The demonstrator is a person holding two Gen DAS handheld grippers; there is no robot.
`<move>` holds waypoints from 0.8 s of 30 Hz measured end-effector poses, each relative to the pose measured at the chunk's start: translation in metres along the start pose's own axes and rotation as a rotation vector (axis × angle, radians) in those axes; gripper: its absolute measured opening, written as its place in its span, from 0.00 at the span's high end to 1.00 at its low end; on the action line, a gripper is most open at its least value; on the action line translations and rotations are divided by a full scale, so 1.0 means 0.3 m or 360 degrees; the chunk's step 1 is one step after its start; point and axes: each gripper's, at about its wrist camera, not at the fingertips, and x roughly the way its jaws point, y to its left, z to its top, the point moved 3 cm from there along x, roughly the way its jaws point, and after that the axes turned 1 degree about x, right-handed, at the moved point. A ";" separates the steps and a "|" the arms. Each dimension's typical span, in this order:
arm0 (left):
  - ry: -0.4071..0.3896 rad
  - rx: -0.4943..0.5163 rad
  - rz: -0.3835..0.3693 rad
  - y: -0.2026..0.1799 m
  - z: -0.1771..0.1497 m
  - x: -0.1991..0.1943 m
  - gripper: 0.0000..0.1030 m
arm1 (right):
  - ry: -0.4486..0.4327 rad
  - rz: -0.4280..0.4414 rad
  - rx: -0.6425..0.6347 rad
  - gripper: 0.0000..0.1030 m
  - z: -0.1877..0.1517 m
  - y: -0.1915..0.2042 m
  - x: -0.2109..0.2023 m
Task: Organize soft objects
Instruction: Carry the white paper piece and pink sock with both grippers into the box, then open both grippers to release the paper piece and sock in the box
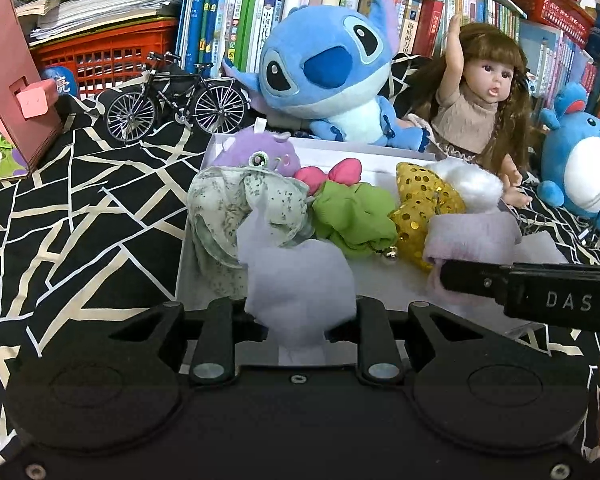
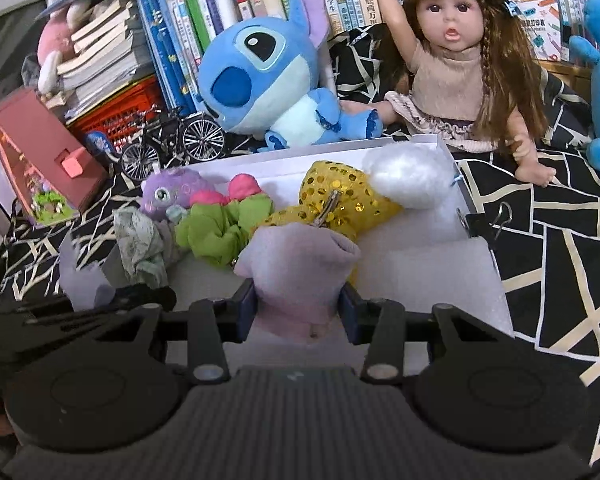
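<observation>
Holding a pale lilac cloth [image 1: 300, 300] in my left gripper [image 1: 300, 316], I find the jaws clenched on it, the fabric bulging up and forward between the fingers. My right gripper [image 2: 298, 312] grasps a pinkish-lilac knitted piece [image 2: 296, 268], its jaws part-way apart only because the bundle fills them. Both grippers point downward and forward over the near end of the white box [image 2: 440, 152], side by side; from the left wrist view the right gripper's finger [image 1: 476, 280] reaches in from the right.

Just ahead of both grippers, inside the box, lie the speckled pale-green scrunchie [image 1: 236, 208], the green fabric piece [image 1: 352, 216], the gold sequin item [image 2: 336, 196], a white fluffy ball [image 2: 408, 180] and a small purple plush [image 1: 268, 152]. They sit in a row along the far half, evidently leaving the near floor free for the two pieces in hand.

Beyond the box, a blue plush [image 1: 324, 68] and a doll [image 2: 452, 60] lean against the bookshelf. I judge both pieces are being brought down for placement together.
</observation>
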 end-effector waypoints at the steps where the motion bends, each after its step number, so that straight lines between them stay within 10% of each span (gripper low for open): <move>1: -0.0003 -0.0003 -0.0003 0.001 0.000 -0.002 0.78 | 0.0004 0.0001 0.0000 0.54 -0.001 0.000 -0.002; 24: -0.0143 0.0045 0.0020 -0.011 -0.013 -0.152 0.24 | -0.0060 0.0039 -0.0025 0.23 -0.033 -0.010 -0.108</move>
